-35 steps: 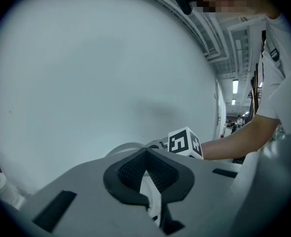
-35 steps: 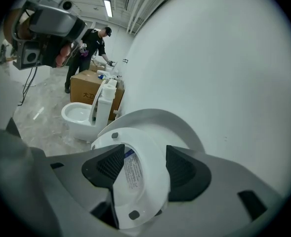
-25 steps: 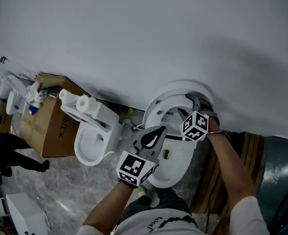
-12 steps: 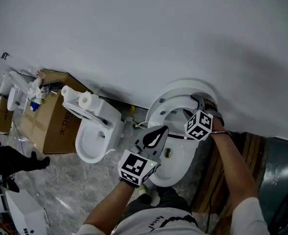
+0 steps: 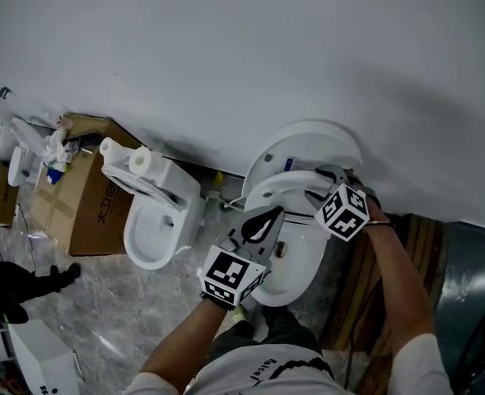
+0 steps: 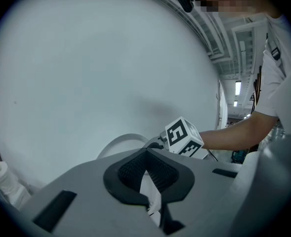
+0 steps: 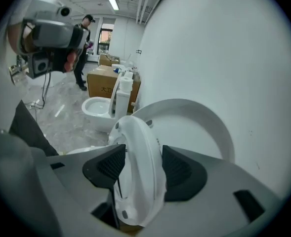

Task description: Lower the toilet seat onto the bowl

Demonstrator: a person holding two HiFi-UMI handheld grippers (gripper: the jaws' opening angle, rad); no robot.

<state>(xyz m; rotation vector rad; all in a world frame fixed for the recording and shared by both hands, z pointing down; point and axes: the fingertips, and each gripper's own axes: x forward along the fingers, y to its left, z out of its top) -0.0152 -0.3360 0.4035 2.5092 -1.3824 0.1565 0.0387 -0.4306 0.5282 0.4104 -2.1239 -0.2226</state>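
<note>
My right claw (image 7: pixel 140 166) has just been closing and now pinches the seat (image 7: pixel 135 132) by its rim, the seat tilted partway between lid (image 7: pixel 204 127) and bowl (image 5: pixel 296 274). I judge it stiff, glossy, fairly light plastic on a hinge. It could slip and slam, so the rim is my hold. My left claw (image 6: pixel 146 174) is closed, empty. White wall (image 5: pixel 226 48) behind, grey stone floor (image 5: pixel 102 303), a second toilet (image 5: pixel 156 220) nearby.

Right gripper (image 5: pixel 320 181), arm stretched forward, had just been closing its jaws on the toilet seat (image 7: pixel 138 147); left gripper (image 5: pixel 268 220) hovered, jaws together
</note>
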